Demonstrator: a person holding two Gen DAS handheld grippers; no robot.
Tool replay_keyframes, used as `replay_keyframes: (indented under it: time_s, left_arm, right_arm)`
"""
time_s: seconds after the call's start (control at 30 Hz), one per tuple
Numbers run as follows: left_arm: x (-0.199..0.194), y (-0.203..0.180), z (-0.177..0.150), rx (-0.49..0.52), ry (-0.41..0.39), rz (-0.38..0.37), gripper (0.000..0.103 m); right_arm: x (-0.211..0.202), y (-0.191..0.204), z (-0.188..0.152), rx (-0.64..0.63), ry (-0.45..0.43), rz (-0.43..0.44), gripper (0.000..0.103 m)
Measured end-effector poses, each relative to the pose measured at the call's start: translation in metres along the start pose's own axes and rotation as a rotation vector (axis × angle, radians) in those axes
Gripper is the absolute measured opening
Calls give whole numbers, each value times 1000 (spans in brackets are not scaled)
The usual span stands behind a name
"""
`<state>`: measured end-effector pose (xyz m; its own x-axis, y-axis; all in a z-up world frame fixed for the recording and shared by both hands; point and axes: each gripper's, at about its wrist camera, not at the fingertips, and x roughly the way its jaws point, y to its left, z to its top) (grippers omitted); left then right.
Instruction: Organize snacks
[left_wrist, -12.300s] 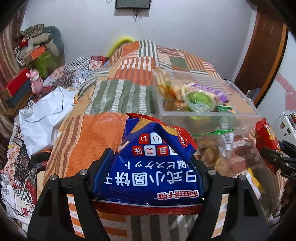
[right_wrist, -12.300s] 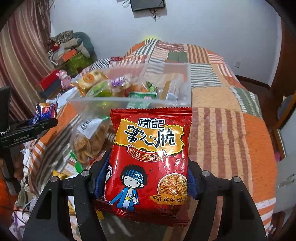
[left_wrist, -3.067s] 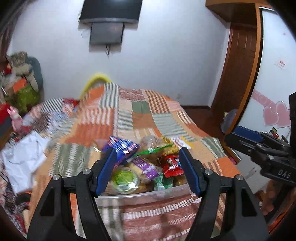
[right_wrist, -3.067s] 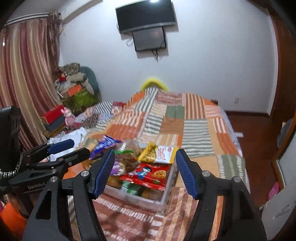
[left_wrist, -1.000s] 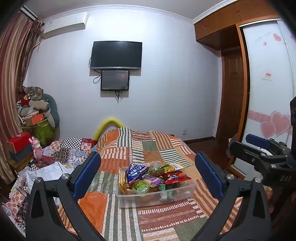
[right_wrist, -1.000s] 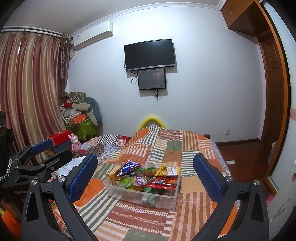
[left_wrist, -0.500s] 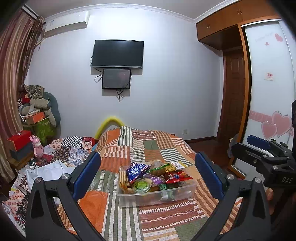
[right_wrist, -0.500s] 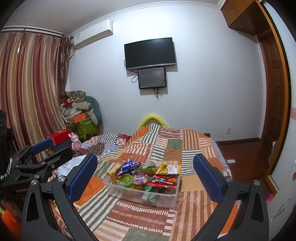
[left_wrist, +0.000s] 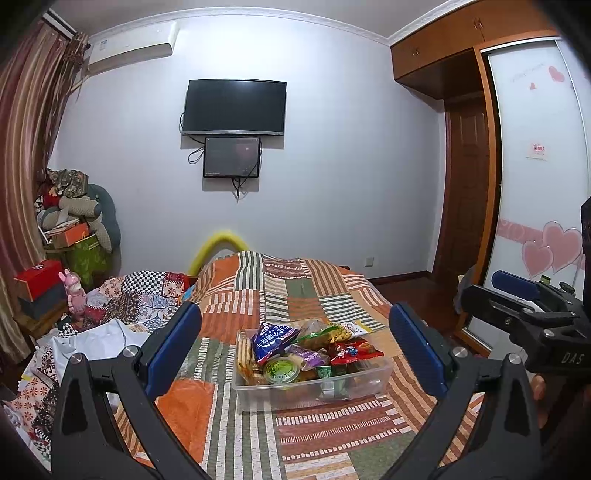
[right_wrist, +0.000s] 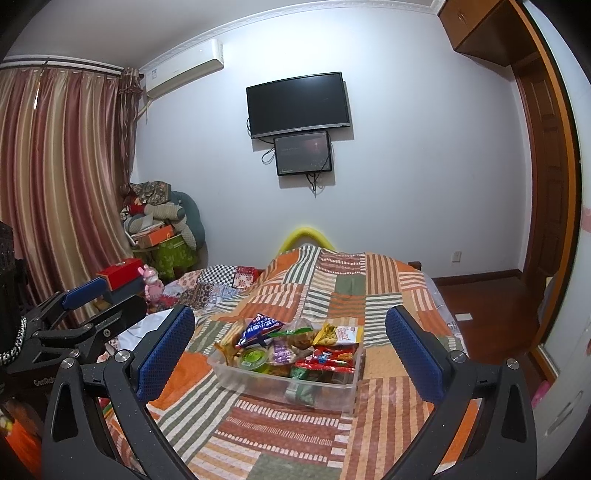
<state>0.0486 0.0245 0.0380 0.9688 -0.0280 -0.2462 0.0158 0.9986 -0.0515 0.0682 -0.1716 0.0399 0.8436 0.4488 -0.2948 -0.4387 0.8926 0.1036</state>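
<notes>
A clear plastic bin (left_wrist: 380, 373) (right_wrist: 347, 384) full of snack packets sits on the patchwork bed. A blue rice-cracker bag (left_wrist: 271, 339) (right_wrist: 258, 326) and a red noodle packet (left_wrist: 352, 350) (right_wrist: 325, 358) lie on top, with a green cup (left_wrist: 280, 369) near the front. My left gripper (left_wrist: 295, 350) is open and empty, held back from the bin. My right gripper (right_wrist: 290, 350) is also open and empty, well short of the bin. The right gripper shows at the right edge of the left wrist view (left_wrist: 524, 310).
The striped patchwork quilt (left_wrist: 295, 291) covers the bed. White cloth and patterned bedding (left_wrist: 96, 339) lie at the left. Boxes, a pink toy (left_wrist: 75, 295) and piled cushions stand by the curtain. A wardrobe and door are on the right; a TV hangs on the far wall.
Both grippers released their packets into the bin, opened wide and pulled far back from it. In the last half second almost nothing has moved.
</notes>
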Motion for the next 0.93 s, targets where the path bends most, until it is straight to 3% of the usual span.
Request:
replay_keyframes:
  time_s: [0.93]
  left_arm:
    - [2,-2,-2,-13,10,-18,103]
  right_arm:
    - [2,2,-2,3,5,3,103]
